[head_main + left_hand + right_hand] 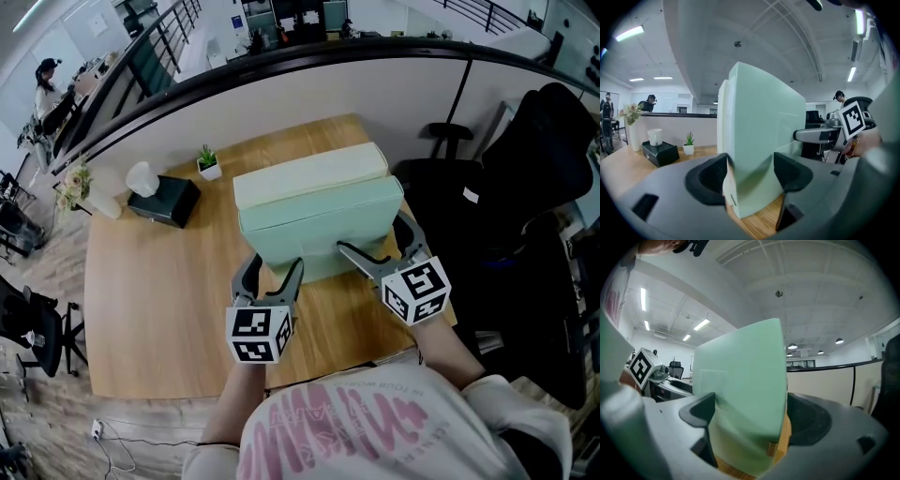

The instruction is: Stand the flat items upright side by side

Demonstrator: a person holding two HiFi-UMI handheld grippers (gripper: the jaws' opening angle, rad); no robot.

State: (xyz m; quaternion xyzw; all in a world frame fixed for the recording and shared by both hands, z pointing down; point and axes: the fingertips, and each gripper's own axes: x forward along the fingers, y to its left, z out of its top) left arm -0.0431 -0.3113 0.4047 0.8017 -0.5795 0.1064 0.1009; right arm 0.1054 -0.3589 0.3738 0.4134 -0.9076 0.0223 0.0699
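Note:
Two flat boxes stand upright side by side on the wooden table [141,309]: a mint green box [319,230] nearer me and a cream box [309,173] just behind it. My left gripper [270,274] is at the green box's left end. In the left gripper view the green box [764,140] fills the gap and both pads [790,171] lie against it, with the cream box [723,117] showing behind. My right gripper [380,242] straddles the right end of the green box [745,390]. It is open, with a strip of table showing beside its right pad [806,420].
A black tissue box [167,200], a small potted plant [208,163] and a vase of flowers [80,187] stand at the table's far left. A black office chair [525,169] is close on the right, and a grey partition [309,89] runs behind the table.

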